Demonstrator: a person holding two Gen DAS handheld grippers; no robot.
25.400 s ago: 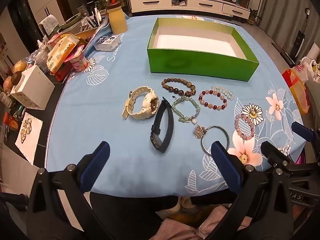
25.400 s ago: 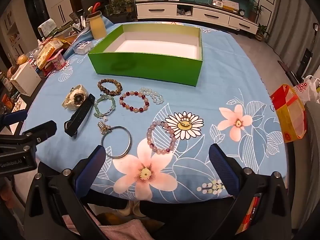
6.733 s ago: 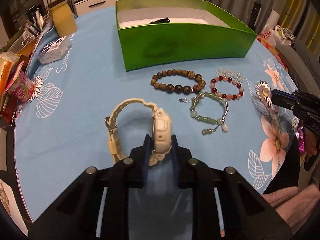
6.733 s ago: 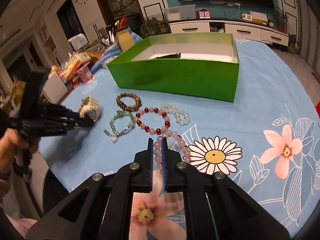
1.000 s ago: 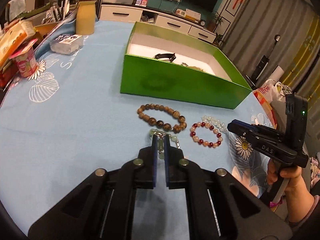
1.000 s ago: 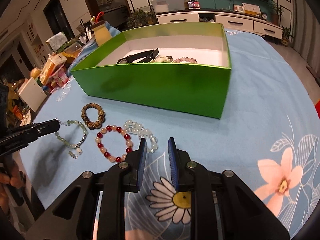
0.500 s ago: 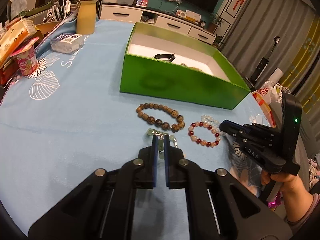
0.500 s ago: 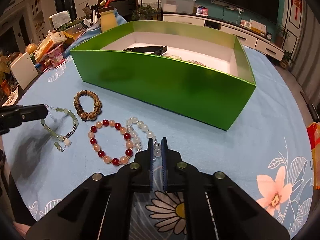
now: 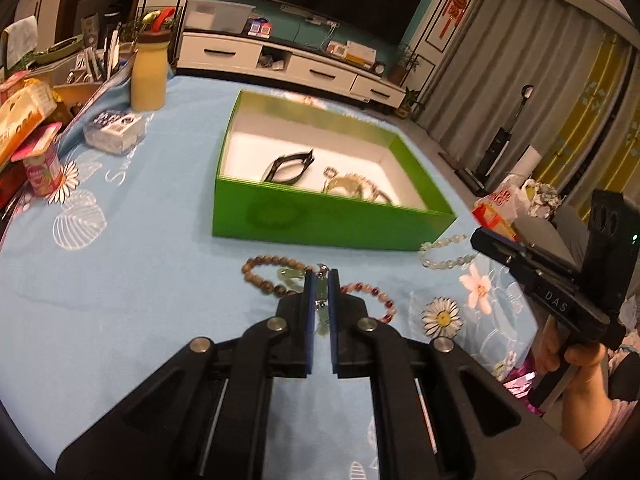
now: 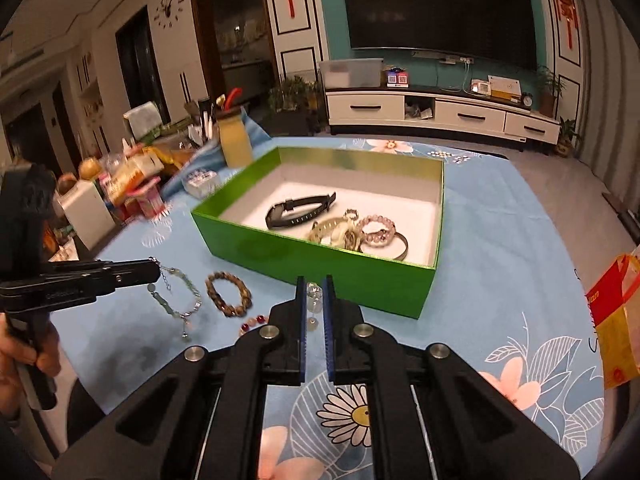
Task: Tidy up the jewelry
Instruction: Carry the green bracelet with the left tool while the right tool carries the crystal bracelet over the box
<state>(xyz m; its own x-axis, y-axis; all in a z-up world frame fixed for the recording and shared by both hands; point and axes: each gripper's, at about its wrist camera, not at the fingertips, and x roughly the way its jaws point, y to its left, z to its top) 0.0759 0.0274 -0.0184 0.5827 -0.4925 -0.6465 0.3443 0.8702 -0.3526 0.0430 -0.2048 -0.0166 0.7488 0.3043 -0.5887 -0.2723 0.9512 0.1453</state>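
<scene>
My left gripper (image 9: 321, 276) is shut on the green jade bracelet (image 10: 178, 294), which hangs lifted above the blue cloth. My right gripper (image 10: 314, 285) is shut on the clear bead bracelet (image 9: 444, 252), also lifted, in front of the green box (image 10: 320, 264). The box holds a black band (image 10: 300, 210), a cream watch (image 10: 332, 232), a pink bead bracelet (image 10: 376, 230) and a metal bangle (image 10: 402, 246). A brown bead bracelet (image 10: 229, 294) and a red bead bracelet (image 9: 372, 298) lie on the cloth.
A yellow bottle (image 9: 149, 80), a small white box (image 9: 114, 130) and snack packs (image 9: 38, 160) crowd the table's left side. An orange bag (image 10: 612, 320) hangs at the right edge. The table is covered by a blue flowered cloth (image 9: 120, 260).
Both grippers have risen with their bracelets off the cloth. The views now look down into the box from higher up.
</scene>
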